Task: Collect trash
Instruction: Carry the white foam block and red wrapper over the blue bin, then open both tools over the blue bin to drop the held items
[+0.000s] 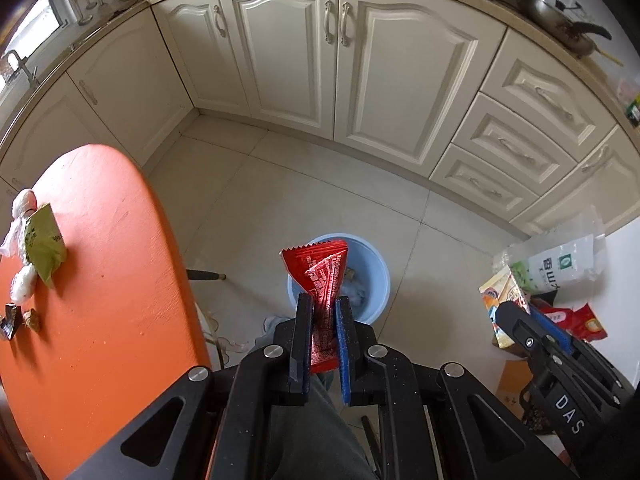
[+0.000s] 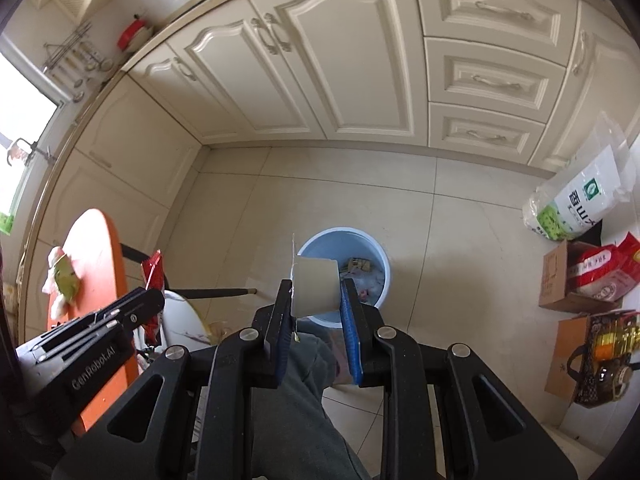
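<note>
My left gripper (image 1: 323,300) is shut on a red snack wrapper (image 1: 322,276) and holds it above the near rim of a light blue trash bin (image 1: 378,268) on the floor. My right gripper (image 2: 315,286) is shut on a white paper cup (image 2: 314,288), held sideways over the near rim of the same bin (image 2: 376,258), which has some trash inside. In the right wrist view the left gripper (image 2: 150,300) with the red wrapper (image 2: 154,270) is at the left. More trash, a green wrapper (image 1: 44,242) and white wads (image 1: 22,280), lies on the orange table (image 1: 108,280).
Cream kitchen cabinets (image 1: 340,72) line the back and left. A rice bag (image 2: 580,200), cardboard boxes (image 2: 560,276) and red packets (image 2: 604,272) sit on the floor at the right. A dark chair leg (image 2: 216,292) lies left of the bin. The person's grey trouser leg is below both grippers.
</note>
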A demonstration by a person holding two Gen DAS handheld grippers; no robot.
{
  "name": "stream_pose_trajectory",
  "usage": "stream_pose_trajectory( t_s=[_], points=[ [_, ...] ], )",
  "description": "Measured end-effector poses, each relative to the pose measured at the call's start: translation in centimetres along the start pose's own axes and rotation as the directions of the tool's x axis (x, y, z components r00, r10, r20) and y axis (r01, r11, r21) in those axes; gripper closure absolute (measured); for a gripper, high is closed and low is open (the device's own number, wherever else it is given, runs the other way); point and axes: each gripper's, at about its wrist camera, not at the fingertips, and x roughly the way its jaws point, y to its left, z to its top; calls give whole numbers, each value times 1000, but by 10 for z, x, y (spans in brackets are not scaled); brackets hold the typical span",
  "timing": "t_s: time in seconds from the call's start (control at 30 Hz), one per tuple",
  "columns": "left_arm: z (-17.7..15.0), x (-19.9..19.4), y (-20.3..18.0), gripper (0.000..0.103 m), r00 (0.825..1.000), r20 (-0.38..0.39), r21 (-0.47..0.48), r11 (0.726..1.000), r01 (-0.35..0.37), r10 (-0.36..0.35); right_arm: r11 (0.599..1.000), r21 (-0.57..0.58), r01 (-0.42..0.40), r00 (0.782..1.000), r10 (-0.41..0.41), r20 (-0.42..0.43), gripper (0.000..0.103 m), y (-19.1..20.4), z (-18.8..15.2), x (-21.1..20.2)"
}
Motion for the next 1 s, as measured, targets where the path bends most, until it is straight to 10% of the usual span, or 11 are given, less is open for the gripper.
stream_pose_trajectory(
  t_s=[0.13, 0.23, 0.8, 0.93, 1.0],
  points=[
    [21, 11, -4, 82, 999, 32, 5, 1000, 6, -6, 1000, 25, 12, 1000, -11, -15, 80, -10, 7, 9],
    [24, 17, -1, 38, 999, 47, -16, 1000, -4, 5, 999, 43, 20, 999, -19, -33, 80, -17, 12, 19],
    [21, 11, 3, 37, 998, 24, -58, 997, -53, 54, 998, -38, -55, 998, 54, -22, 76, 14, 22, 33],
    [15, 4, 11, 37, 997, 39, -80, 995, -61, 65, 997, -23, -76, 997, 76, 25, 14, 20, 27, 18],
    [12, 2, 12, 37, 997, 38, -87, 994, -66, 70, 999, -28, -39, 997, 40, 73, 13, 23, 24, 10]
  ],
)
